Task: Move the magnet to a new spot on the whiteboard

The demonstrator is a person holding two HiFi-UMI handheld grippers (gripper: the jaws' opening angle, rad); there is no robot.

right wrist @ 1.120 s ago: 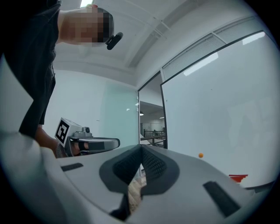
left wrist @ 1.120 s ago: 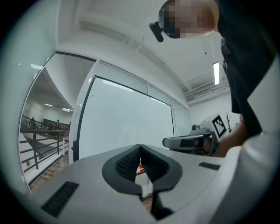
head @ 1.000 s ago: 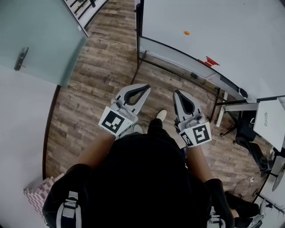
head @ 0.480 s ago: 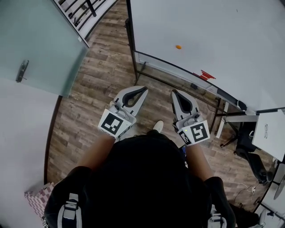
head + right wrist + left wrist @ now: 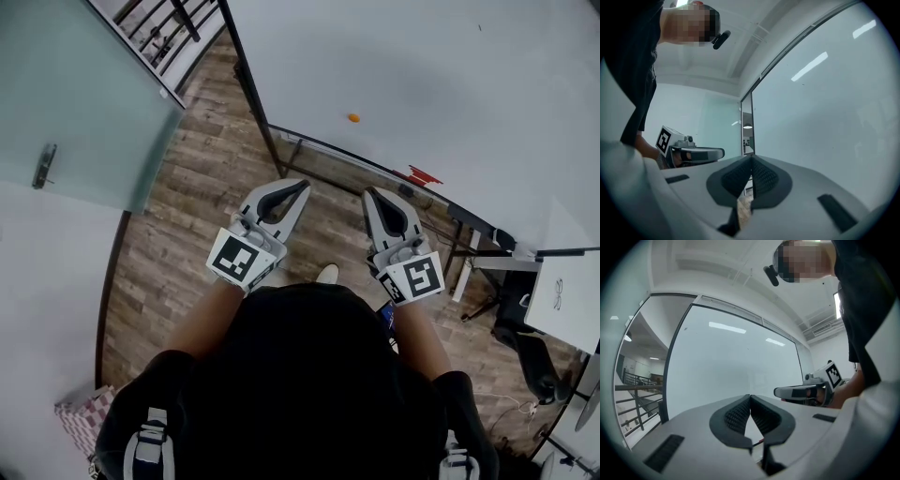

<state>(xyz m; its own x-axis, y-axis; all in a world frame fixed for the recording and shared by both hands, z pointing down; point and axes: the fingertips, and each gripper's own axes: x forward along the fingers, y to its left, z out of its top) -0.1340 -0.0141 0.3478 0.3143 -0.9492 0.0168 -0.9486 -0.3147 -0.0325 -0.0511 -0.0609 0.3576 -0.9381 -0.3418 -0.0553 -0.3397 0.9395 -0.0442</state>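
A small orange magnet sticks to the whiteboard at the upper right of the head view. Both grippers are held side by side over the wooden floor, short of the board's lower frame. My left gripper is shut with nothing in it; in its own view the ribbed pads meet at the tips of the left gripper, facing the whiteboard. My right gripper is shut and empty too, and the right gripper points along the board. The magnet shows in neither gripper view.
A red item lies on the board's tray. A frosted glass door with a handle stands at left, a railing beyond it. An office chair and a white desk are at right, a checkered bag at lower left.
The person has walked toward the whiteboard: it fills more of the head view and its left post has shifted left. Both grippers went along, still shut and side by side.
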